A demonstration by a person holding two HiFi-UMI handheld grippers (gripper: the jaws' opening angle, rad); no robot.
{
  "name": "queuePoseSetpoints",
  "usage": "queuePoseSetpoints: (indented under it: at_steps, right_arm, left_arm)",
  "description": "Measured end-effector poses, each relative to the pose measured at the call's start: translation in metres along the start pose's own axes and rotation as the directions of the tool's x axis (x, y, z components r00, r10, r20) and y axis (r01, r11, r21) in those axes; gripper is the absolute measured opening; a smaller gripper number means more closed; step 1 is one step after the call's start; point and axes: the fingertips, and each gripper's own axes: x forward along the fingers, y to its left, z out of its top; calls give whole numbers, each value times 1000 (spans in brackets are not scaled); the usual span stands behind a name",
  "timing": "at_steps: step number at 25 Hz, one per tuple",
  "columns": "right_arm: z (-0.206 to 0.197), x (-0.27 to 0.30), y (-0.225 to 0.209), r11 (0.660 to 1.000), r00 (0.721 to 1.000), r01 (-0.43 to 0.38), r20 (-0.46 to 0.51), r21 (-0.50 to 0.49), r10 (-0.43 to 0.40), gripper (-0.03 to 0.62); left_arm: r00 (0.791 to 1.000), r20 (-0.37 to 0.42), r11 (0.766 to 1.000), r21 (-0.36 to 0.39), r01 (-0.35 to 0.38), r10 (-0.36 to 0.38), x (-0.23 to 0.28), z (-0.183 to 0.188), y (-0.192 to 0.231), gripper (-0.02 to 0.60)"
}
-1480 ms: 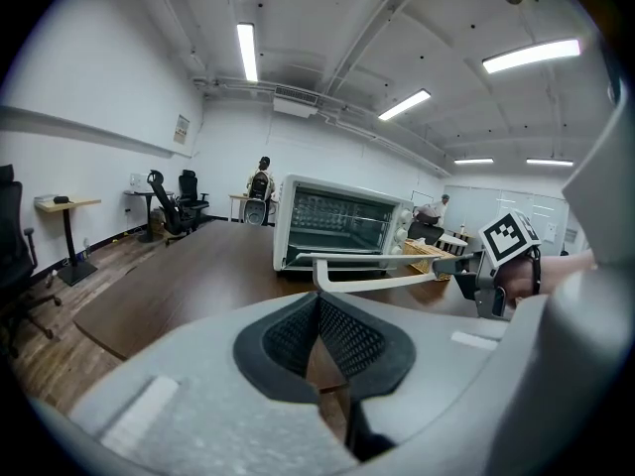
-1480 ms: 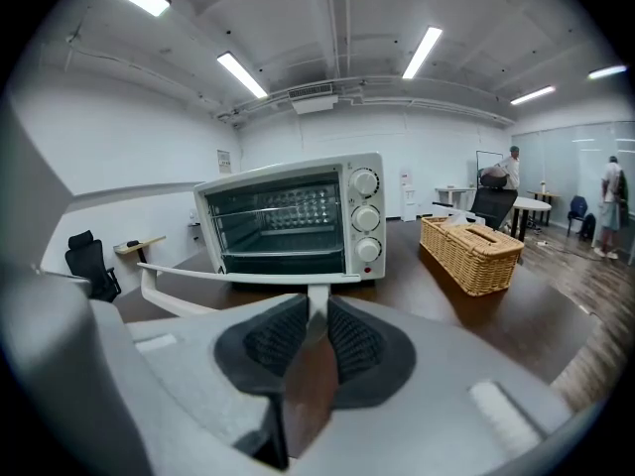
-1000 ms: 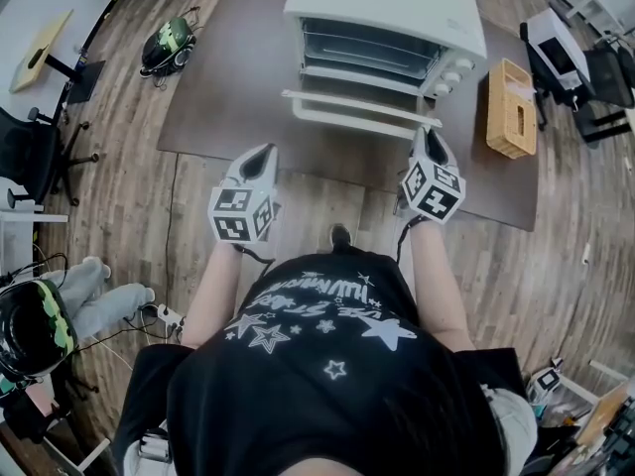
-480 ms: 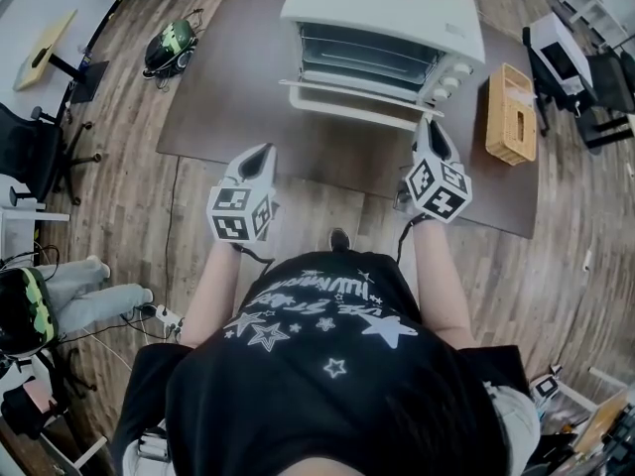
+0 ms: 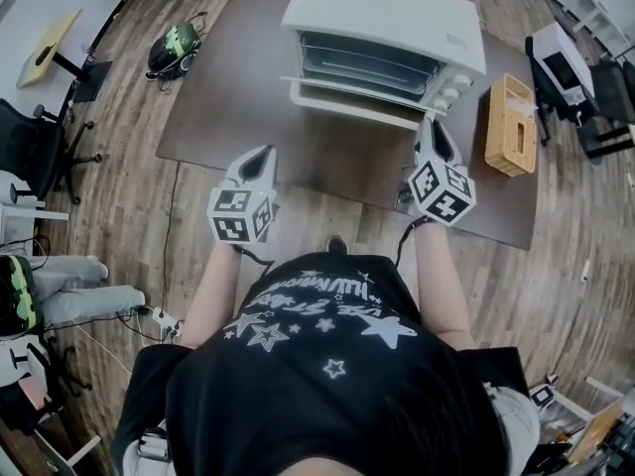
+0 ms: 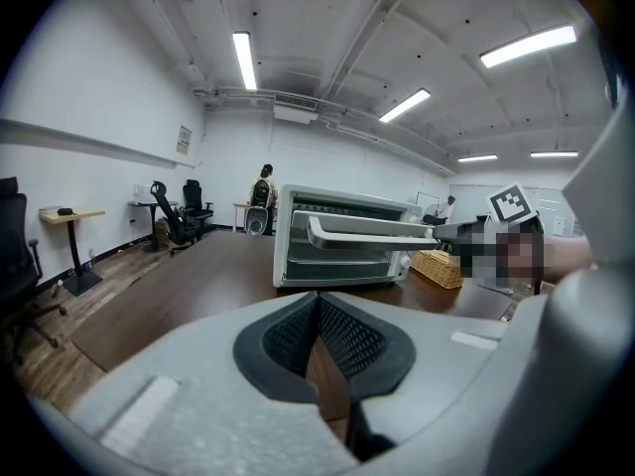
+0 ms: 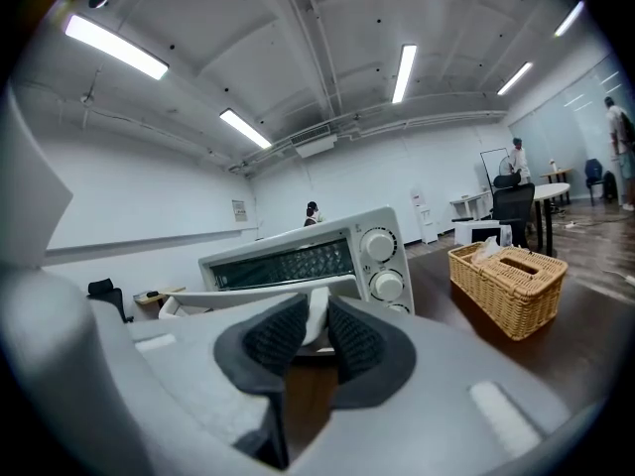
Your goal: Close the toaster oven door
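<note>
A white toaster oven (image 5: 387,13) stands on the dark brown table (image 5: 228,97) ahead of me. Its glass door (image 5: 362,104) hangs partly raised, tilted between flat and upright. My right gripper (image 5: 429,127) is at the door's right end, shut on the white door handle (image 7: 316,315), which shows between the dark pads. In the left gripper view the handle bar (image 6: 367,234) runs across the oven's front. My left gripper (image 5: 260,157) hovers over the table's near edge, well short of the oven, jaws together and holding nothing.
A wicker tissue box (image 5: 511,117) sits right of the oven, close to my right gripper. Office chairs (image 5: 35,152) and a green-black object (image 5: 171,46) stand on the wood floor at the left. A desk with equipment (image 5: 561,53) is at the far right.
The door has swung up from nearly flat toward the oven. My right gripper has moved forward with its handle. The left gripper has stayed where it was.
</note>
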Motion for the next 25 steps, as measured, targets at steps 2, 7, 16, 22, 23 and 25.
queuePoseSetpoints:
  at_steps: [2, 7, 16, 22, 23, 25]
  right_arm:
    - [3, 3, -1, 1000, 1000, -3, 2, 7, 3, 72]
    - [13, 11, 1, 1000, 1000, -12, 5, 14, 12, 72]
    - [25, 20, -1, 1000, 1000, -19, 6, 8, 19, 72]
    - [34, 30, -1, 1000, 1000, -26, 12, 7, 26, 72]
    - [35, 32, -1, 1000, 1000, -25, 13, 5, 25, 72]
    - [38, 35, -1, 1000, 1000, -24, 14, 5, 24, 72]
  left_arm:
    - [1000, 0, 1000, -2, -1, 1, 3, 1, 0, 11]
    - [1000, 3, 1000, -4, -3, 3, 10, 4, 2, 11]
    - [1000, 3, 1000, 1, 1, -1, 19, 8, 0, 11]
    - [1000, 10, 1000, 0, -1, 1, 24, 12, 2, 11]
    - [1000, 10, 1000, 0, -2, 2, 25, 13, 2, 11]
    - [1000, 11, 1000, 0, -4, 4, 28, 14, 4, 11]
